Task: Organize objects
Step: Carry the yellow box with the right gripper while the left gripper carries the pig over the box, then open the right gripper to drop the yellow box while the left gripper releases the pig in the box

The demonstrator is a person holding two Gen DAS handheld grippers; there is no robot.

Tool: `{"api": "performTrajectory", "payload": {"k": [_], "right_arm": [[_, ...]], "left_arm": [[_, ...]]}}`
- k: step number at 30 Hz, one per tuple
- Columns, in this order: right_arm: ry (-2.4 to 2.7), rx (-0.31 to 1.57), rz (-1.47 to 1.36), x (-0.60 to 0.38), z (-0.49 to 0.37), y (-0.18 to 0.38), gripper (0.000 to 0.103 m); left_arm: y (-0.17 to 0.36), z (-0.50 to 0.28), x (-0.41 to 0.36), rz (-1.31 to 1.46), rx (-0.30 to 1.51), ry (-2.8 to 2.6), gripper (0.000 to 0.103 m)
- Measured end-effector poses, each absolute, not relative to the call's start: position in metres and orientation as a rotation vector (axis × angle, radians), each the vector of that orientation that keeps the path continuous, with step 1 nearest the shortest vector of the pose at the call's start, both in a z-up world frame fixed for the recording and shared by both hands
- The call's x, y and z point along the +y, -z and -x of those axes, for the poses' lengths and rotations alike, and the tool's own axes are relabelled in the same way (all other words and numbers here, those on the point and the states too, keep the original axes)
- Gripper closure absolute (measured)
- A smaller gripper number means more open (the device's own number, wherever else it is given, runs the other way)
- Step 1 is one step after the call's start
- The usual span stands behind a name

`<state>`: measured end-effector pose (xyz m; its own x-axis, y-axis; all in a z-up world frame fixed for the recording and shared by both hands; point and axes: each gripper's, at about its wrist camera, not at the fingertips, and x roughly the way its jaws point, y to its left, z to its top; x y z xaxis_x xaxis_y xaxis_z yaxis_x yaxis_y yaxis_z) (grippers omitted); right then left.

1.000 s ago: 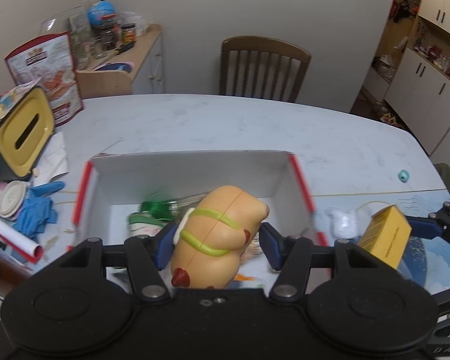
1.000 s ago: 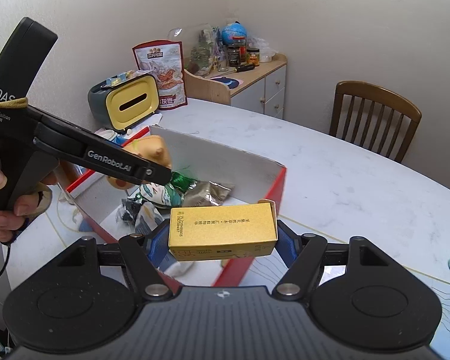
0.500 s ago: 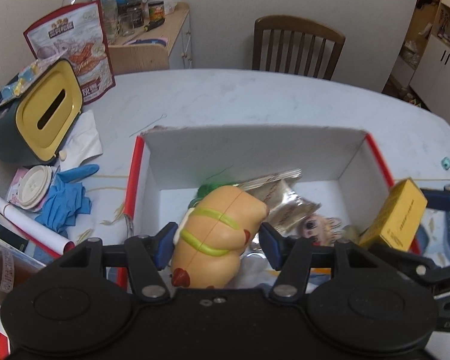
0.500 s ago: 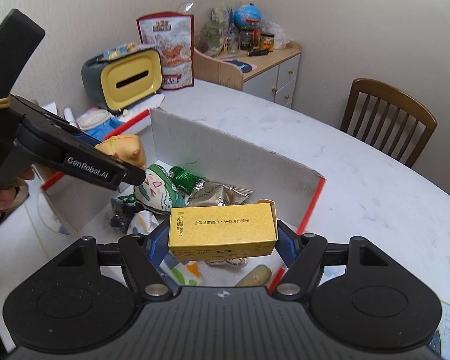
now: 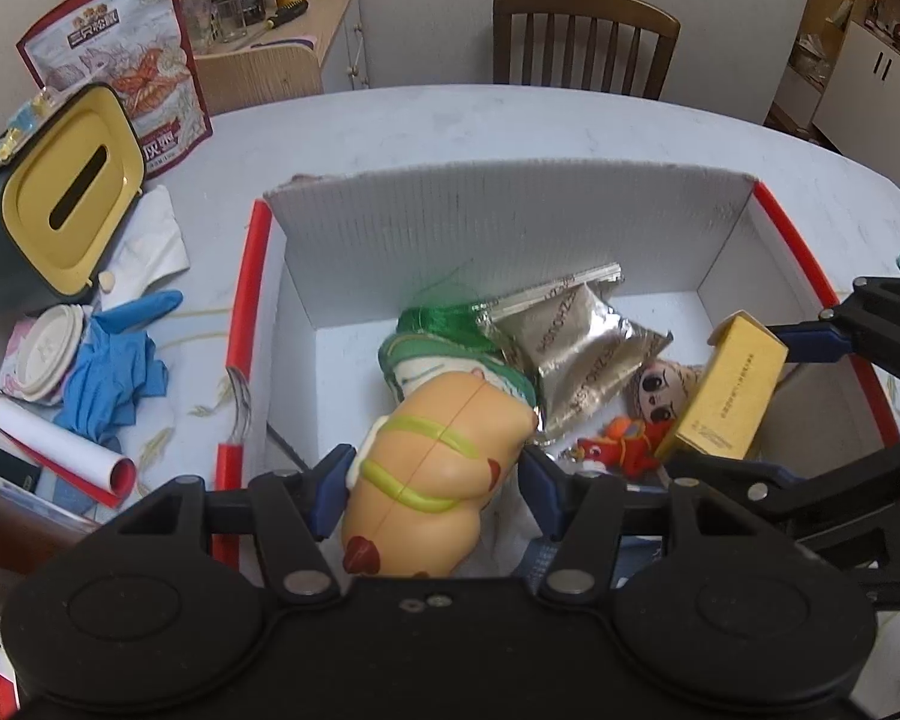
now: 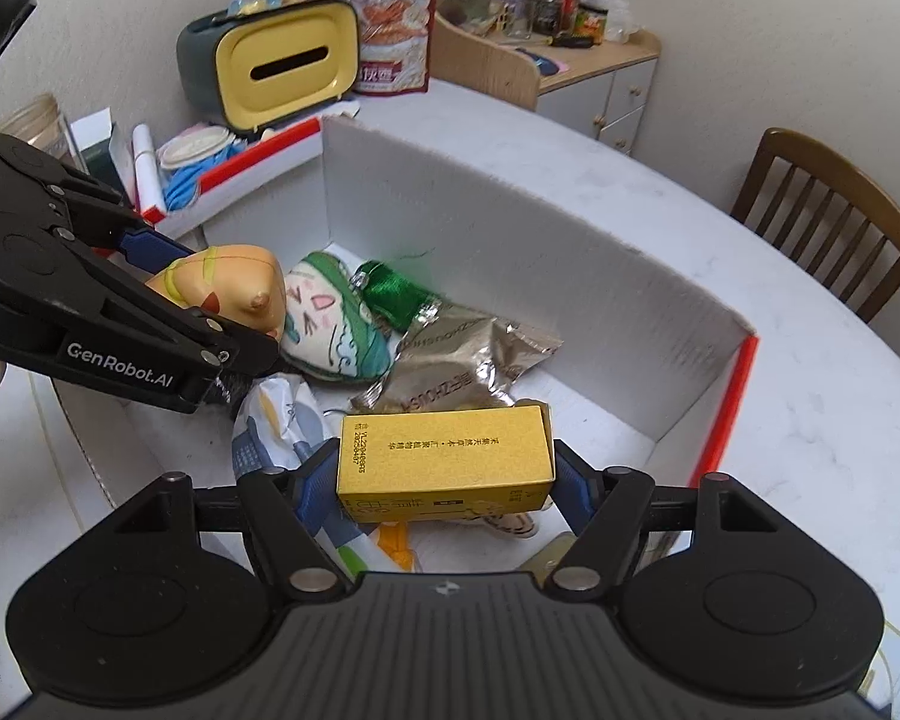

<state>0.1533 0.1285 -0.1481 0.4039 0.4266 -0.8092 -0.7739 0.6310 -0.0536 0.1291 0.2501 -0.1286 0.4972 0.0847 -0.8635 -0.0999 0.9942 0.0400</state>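
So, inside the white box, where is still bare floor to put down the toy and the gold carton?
Bare floor shows in the white box along its left wall, left of the green-haired plush, and in the far right corner behind the silver snack packet. The middle is crowded: plush, packet and a small doll overlap there.

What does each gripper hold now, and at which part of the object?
The left gripper holds the orange toy by its two sides, across the middle. The right gripper holds the gold box by its two short ends, above the cardboard box.
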Motion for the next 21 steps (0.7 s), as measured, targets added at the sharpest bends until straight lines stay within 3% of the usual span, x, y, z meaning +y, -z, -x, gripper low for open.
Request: {"api": "performTrajectory", "payload": {"k": [21], "right_arm": [[-0.782,0.861,0.521,0.127,-0.147,0.148,0.031]], "left_arm": [[0.141,-0.127,0.239,-0.137,1.071,-0.118,0.042]]}}
